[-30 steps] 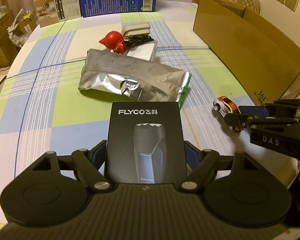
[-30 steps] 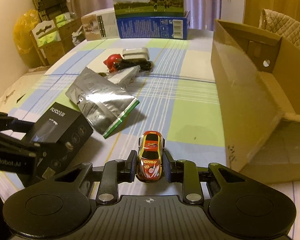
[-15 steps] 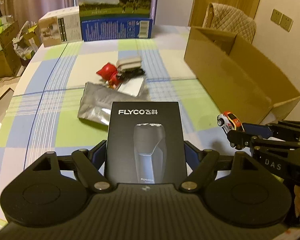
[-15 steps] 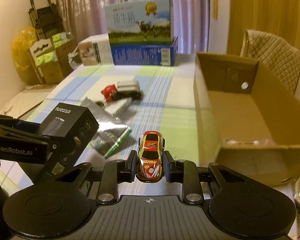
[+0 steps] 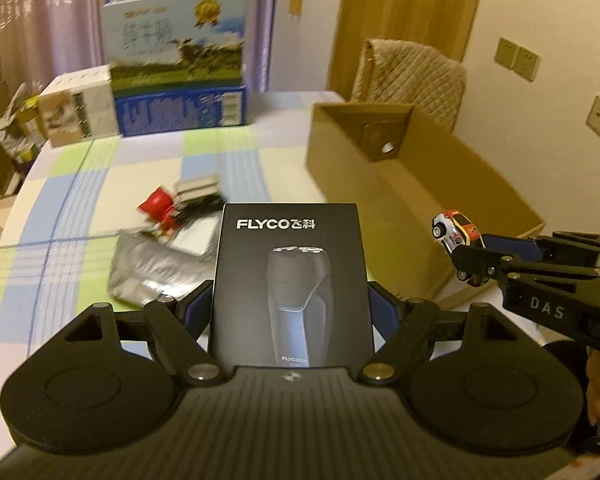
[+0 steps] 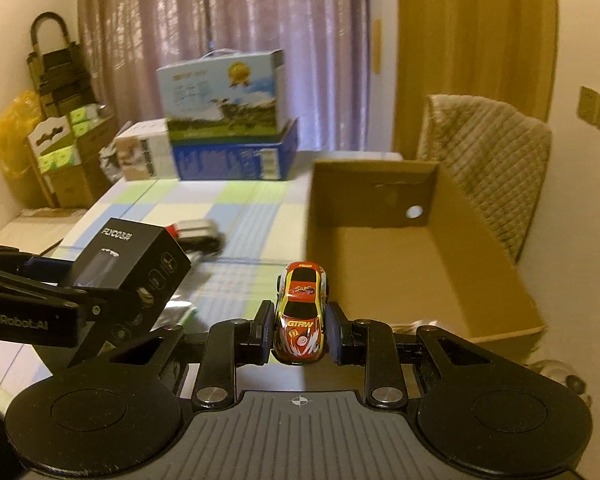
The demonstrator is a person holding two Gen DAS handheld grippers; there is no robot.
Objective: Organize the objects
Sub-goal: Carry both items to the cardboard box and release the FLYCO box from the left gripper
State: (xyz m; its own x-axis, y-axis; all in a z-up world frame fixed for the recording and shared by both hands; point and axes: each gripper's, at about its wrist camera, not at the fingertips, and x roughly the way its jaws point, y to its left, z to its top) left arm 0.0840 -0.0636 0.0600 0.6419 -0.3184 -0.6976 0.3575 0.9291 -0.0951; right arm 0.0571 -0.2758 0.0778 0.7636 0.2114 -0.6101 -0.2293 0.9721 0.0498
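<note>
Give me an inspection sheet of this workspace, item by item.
Surface: table under a checked blue, green and white cloth.
Job's things: black shaver box and toy car, both held off the table; open cardboard box holds nothing visible.
Clutter: silver foil bag, red item, small white packs, blurred.
Grippers: left gripper shut on the shaver box; right gripper shut on the toy car.
Cables: a dark tangle beside the red item, too blurred to tell.
Surroundings: milk carton, curtain, padded chair, stacked boxes.
</note>
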